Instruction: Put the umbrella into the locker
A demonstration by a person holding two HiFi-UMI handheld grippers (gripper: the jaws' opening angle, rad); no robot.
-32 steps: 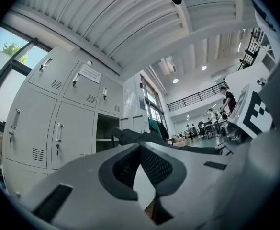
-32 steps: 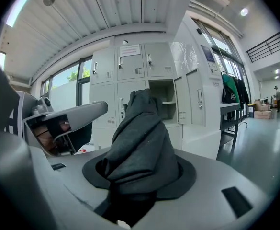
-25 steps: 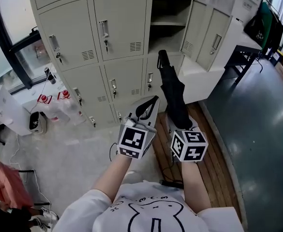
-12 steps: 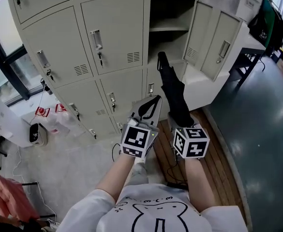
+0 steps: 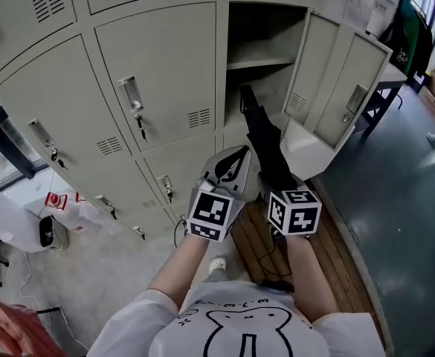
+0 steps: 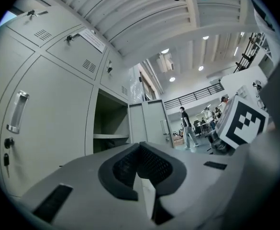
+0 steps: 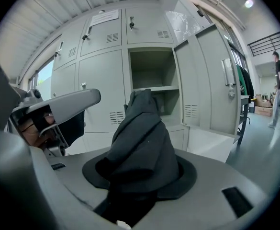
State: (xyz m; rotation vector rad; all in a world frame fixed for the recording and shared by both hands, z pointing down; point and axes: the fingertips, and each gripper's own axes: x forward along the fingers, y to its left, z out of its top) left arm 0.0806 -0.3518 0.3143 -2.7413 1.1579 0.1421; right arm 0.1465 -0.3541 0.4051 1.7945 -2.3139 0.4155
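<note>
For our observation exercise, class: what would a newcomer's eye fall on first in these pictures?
A black folded fabric umbrella, clamped in the right gripper, points at the open grey metal locker compartment ahead, its door swung right. The left gripper beside it is shut and empty.

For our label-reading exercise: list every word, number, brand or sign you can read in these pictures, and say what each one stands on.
No text here can be read.
Paper sheet on an upper locker door: printed lines, too small to read.
Left marker cube and right marker cube: black-and-white square patterns, no letters.
White shirt: a line drawing, no words.
</note>
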